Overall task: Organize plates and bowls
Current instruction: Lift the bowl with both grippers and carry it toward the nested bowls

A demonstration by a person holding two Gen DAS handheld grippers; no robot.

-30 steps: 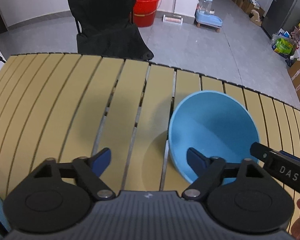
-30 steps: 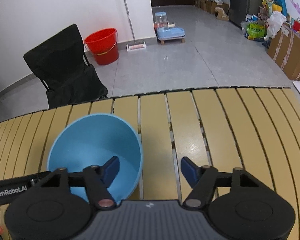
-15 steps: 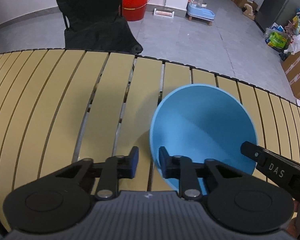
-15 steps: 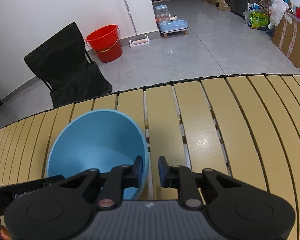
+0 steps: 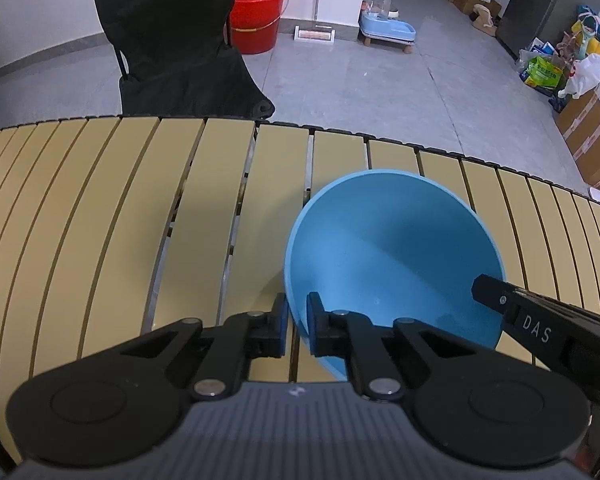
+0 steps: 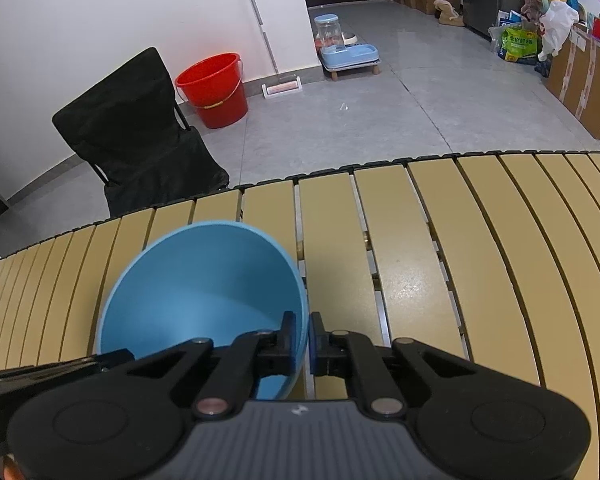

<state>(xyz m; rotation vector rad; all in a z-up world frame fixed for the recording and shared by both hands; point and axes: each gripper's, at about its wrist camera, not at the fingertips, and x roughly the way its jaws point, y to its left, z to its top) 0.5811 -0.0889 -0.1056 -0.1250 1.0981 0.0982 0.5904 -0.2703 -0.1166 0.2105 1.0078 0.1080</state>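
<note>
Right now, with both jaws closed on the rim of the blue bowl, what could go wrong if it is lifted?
1. The left gripper and the right gripper each pinch only the thin rim of the blue bowl, so it may slip or swing.
2. The two grips sit on opposite sides; uneven lifting could tilt or twist the bowl.
3. The slatted table has gaps, so a dropped bowl may land unevenly and tip.

A tan slatted worktop (image 5: 100, 208) stands on a grey tiled floor (image 6: 420, 92). Beyond it are a black folding chair (image 5: 176, 44), a red bucket (image 6: 214, 88) by the white wall (image 6: 100, 12), and cardboard boxes (image 6: 580, 76) to the right.
</note>
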